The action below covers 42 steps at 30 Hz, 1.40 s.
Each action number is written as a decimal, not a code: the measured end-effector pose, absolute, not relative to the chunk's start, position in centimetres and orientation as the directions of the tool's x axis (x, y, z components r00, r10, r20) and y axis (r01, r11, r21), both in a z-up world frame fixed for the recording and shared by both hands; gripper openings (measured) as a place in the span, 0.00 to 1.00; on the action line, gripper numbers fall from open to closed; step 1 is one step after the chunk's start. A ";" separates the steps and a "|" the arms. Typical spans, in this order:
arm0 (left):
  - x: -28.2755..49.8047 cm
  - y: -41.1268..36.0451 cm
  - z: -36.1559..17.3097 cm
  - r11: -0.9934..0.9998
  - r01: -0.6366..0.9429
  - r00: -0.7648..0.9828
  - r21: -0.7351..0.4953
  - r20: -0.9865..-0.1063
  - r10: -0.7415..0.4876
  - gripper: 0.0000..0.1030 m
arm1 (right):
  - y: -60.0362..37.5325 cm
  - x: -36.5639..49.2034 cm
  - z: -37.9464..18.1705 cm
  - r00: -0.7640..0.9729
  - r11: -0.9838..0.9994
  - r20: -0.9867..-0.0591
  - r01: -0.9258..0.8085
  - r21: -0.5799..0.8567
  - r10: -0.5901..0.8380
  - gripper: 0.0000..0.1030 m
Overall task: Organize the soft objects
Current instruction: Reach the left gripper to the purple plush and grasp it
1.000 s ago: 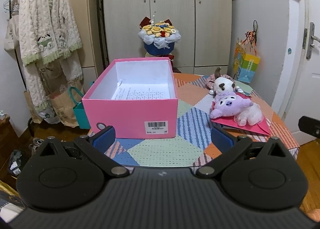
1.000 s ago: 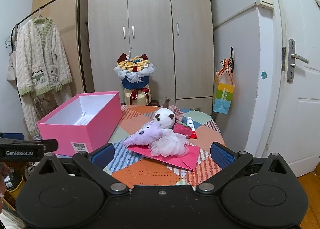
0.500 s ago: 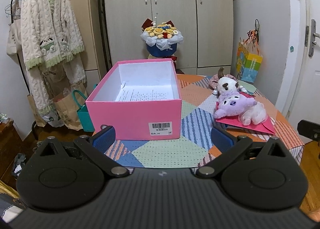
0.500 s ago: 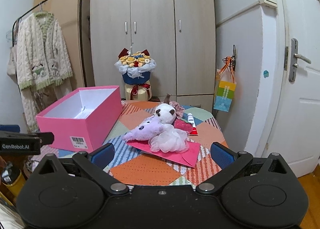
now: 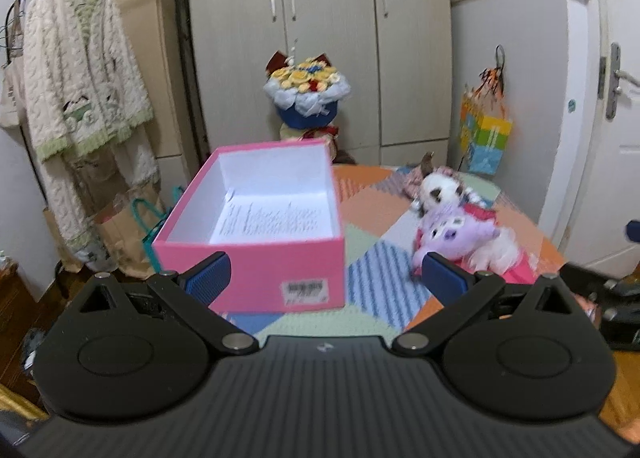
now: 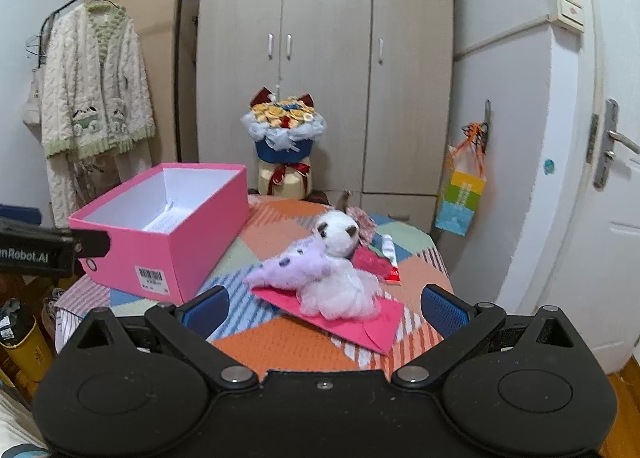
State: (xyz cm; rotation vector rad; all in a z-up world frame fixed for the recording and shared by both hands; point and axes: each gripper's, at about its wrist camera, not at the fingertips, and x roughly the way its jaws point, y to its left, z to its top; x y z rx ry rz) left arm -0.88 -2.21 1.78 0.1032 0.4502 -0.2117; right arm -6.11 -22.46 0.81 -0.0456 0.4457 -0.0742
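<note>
An open pink box (image 5: 256, 258) (image 6: 160, 250) with a white inside and a printed sheet on its floor stands on the left of the patchwork table (image 6: 288, 350). To its right lie a purple plush toy (image 5: 456, 234) (image 6: 292, 262), a white fluffy piece (image 6: 340, 294) and a white-and-brown plush (image 5: 440, 186) (image 6: 336, 230), partly on a pink envelope (image 6: 360, 322). My left gripper (image 5: 326, 278) is open and empty in front of the box. My right gripper (image 6: 324, 304) is open and empty in front of the toys.
A flower bouquet (image 6: 284, 134) stands behind the table before the wardrobe (image 6: 320, 58). A cream cardigan (image 6: 96, 82) hangs on a rack at left. A colourful bag (image 6: 460, 198) hangs by the white door (image 6: 616, 178). Paper bags (image 5: 120, 226) stand on the floor at left.
Both grippers have moved closer to the table; the box and toys look larger. The left view has swung slightly and is blurred. Both grippers stay open.
</note>
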 end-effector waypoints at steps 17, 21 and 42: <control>11.0 -8.3 -0.2 0.880 0.459 0.744 -0.127 -0.487 -0.458 0.99 | -23.5 4.8 -3.0 0.888 0.978 -0.445 -0.180 -0.108 0.115 0.99; 13.1 -10.7 -2.1 0.828 0.534 0.679 -0.169 -0.497 -0.540 0.97 | -23.8 7.2 -4.0 0.859 0.955 -0.477 -0.271 -0.119 0.184 0.90; 18.4 -12.6 -9.5 0.802 0.444 0.458 -0.399 -0.669 -0.586 0.61 | -24.7 11.4 -8.3 0.755 0.923 -0.597 -0.379 -0.061 0.271 0.70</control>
